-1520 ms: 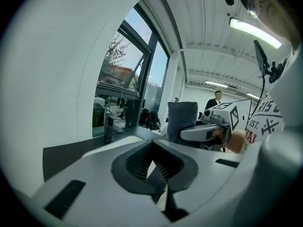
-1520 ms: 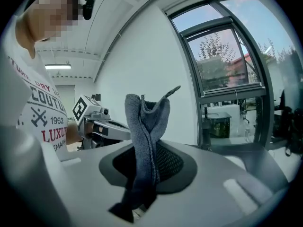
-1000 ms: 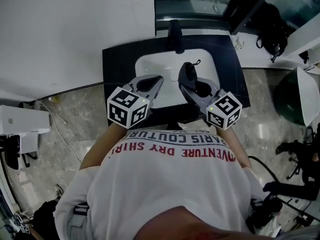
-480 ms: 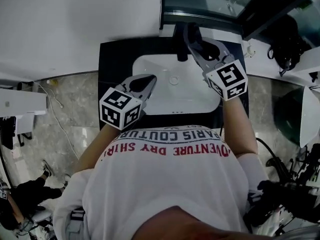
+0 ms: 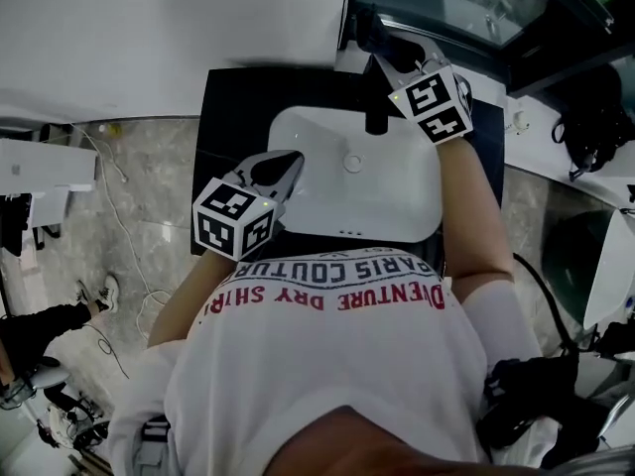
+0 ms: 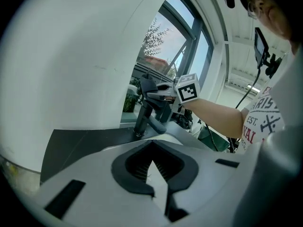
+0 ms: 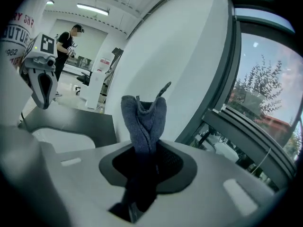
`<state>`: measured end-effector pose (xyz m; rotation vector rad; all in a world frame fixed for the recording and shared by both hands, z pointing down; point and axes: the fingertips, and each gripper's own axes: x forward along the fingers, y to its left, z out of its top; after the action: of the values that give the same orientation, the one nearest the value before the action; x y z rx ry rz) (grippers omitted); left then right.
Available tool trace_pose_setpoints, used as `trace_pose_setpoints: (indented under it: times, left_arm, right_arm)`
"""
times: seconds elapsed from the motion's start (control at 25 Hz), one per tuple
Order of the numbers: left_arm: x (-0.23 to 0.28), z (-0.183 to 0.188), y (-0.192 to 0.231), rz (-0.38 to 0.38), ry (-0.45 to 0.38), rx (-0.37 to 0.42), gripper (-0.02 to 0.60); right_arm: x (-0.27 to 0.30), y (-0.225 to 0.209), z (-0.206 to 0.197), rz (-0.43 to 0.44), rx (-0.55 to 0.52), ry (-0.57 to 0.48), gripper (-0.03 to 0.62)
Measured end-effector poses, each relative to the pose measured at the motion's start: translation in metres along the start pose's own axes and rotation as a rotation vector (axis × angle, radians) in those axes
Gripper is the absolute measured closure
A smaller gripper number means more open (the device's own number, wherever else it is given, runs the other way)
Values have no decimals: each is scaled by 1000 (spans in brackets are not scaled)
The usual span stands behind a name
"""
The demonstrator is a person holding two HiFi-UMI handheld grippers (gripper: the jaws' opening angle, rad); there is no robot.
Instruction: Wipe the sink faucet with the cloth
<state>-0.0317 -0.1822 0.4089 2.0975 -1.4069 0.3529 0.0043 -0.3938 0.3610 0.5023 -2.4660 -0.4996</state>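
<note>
The right claw (image 7: 143,155) grips a bunched grey-blue cloth (image 7: 144,119) just above the dark faucet (image 6: 143,115) behind the white sink (image 5: 298,127), while the left claw (image 6: 152,167), closed and empty, hovers over the sink's front-left rim.

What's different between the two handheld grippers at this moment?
The right gripper is clamped on a grey cloth, while the left gripper has its jaws closed on nothing. The right gripper is up at the faucet at the back of the sink; the left gripper hangs over the sink's near left edge. Both carry a cube with square markers.
</note>
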Motion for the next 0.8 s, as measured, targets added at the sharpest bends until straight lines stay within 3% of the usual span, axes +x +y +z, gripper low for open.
trace_pose_setpoints:
  times: [0.36,0.8]
  left_arm:
    - [5,1,6,23,-7,-34,580]
    - [-10,3,2,-31,-8,1,580]
  right_arm:
    - [19,6,-11,67,72,7,523]
    - [-16,42,-11,73,140,16,523]
